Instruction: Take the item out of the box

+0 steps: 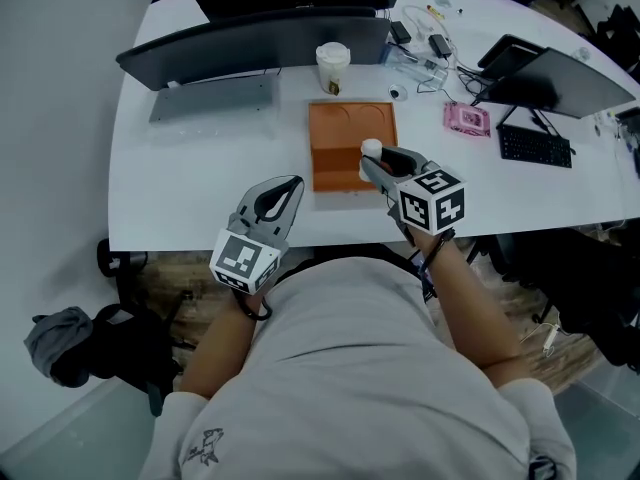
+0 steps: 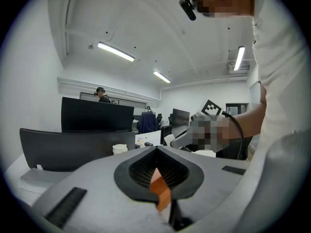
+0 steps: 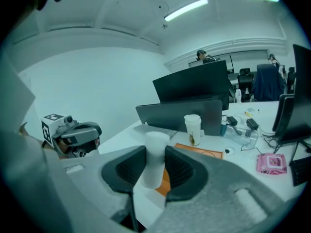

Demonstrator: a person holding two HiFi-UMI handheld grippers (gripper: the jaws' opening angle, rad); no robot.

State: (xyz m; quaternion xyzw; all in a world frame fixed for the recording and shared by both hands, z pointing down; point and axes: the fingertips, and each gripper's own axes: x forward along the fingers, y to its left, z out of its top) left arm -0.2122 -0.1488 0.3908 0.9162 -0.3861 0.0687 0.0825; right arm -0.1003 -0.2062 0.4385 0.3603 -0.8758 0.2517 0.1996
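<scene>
Head view: white tabletop (image 1: 200, 193) carrying an open orange box (image 1: 340, 158), a paper cup (image 1: 333, 66) behind it, a dark monitor (image 1: 260, 38), a pink object (image 1: 467, 119) and a keyboard (image 1: 535, 146) at right. Right gripper (image 1: 375, 160) has its fingers clamped on a white cylinder (image 1: 371, 149), held over the box's near right part. Left gripper (image 1: 295, 183) sits just beside the box's near left corner. Left gripper view: fingers together at the tips. An orange sliver shows in the slit between them; whether it is pinched or only seen through the slit cannot be told. Right gripper view: both fingers press the sides of the upright cylinder, with the box and cup beyond it and the left gripper off to the left.
</scene>
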